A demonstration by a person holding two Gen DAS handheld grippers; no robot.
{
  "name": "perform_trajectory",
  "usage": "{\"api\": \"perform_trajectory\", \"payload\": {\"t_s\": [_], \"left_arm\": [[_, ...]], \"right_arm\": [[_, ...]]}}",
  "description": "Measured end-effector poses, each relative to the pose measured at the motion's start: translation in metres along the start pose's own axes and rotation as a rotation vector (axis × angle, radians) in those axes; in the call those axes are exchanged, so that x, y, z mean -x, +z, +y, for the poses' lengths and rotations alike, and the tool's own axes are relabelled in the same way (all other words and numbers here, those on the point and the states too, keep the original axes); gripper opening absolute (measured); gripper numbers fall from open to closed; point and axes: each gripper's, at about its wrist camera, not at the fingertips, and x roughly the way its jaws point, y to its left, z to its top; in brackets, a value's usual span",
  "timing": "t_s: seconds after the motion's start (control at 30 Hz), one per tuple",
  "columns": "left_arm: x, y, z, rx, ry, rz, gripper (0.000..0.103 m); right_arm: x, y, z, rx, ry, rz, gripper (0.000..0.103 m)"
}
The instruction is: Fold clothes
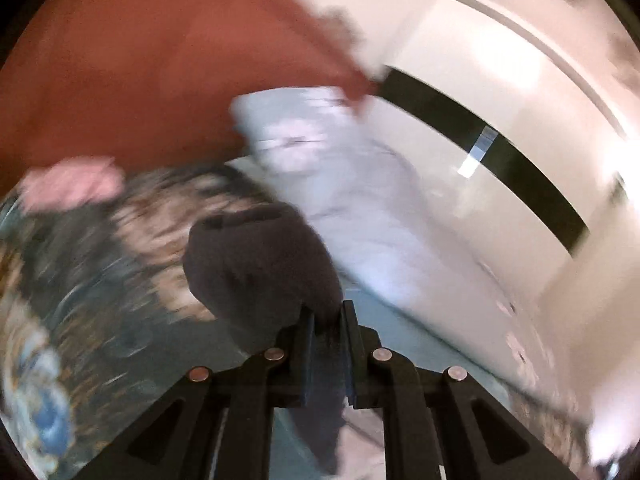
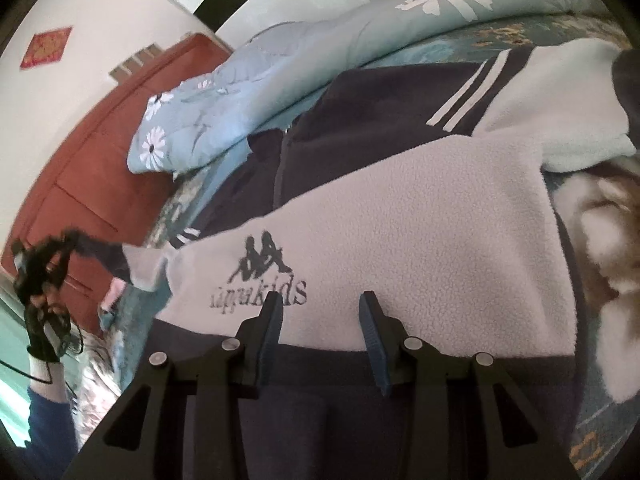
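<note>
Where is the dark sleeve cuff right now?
In the left wrist view the dark sleeve cuff is pinched in the left gripper, lifted at centre frame over the patterned bedspread.

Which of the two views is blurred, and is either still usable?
Left wrist view: heavy motion smear; only the left gripper, shut on dark cloth, reads sharply. Right wrist view: crisp, the fleece jacket logo legible between the open right gripper; fisheye bending at the edges.

One fleece jacket (image 2: 400, 220), one quilt (image 2: 280, 80), two tools.
</note>
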Motion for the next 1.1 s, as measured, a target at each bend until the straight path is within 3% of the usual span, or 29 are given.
{"api": "perform_trajectory", "payload": {"t_s": [0.1, 0.3, 0.57, 0.8, 0.97, 1.1], "left_arm": [[-0.027, -0.012, -0.074, -0.112, -0.111, 0.051, 0.013], [-0.084, -0.081, -0.194, -0.251, -0.281, 0.227, 0.012], [-0.131, -0.195, -0.277, -0.34, -0.373, 0.477, 0.009], [-0.125, -0.252, -0.304, -0.452, -0.401, 0.592, 0.007], [-0.114, -0.216, -0.271, -0.388, -0.357, 0.534, 0.008], [-0.096, -0.198, -0.212, -0.363, -0.212, 0.459, 0.008]], "right_arm": [[0.014, 0.003, -0.003, -0.023, 0.021, -0.033, 0.041], [0.05, 0.008, -0.018, -0.061, 0.017, -0.105, 0.041], [0.071, 0.003, -0.045, -0.116, -0.021, -0.123, 0.041], [0.065, -0.003, -0.055, -0.16, -0.016, -0.106, 0.041], [0.063, 0.006, -0.045, -0.128, 0.004, -0.105, 0.041], [0.044, 0.031, -0.024, -0.07, 0.085, -0.068, 0.041]]}}
